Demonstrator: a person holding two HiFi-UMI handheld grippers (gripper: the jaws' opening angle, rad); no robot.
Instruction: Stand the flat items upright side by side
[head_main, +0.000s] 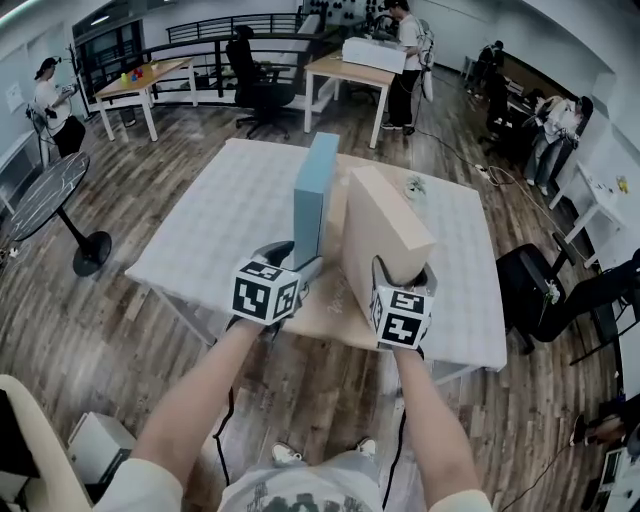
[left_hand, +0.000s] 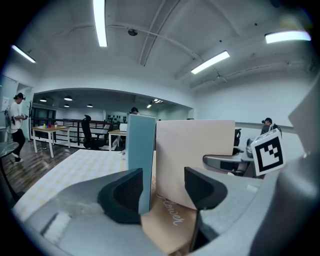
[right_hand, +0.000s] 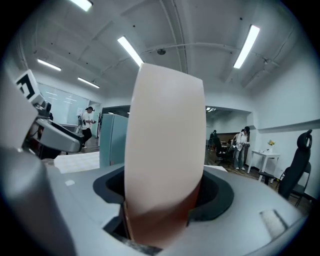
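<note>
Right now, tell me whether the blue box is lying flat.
No, the blue box stands upright on its edge, beside the beige box.

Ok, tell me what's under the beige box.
A flat brown kraft sheet lies on the table beneath the beige box; script lettering shows on it. The box and the right gripper cover the contact line, so whether it rests there can't be seen.

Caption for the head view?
Left gripper at upright teal flat box, right gripper holding upright beige flat box, side by side on table.
</note>
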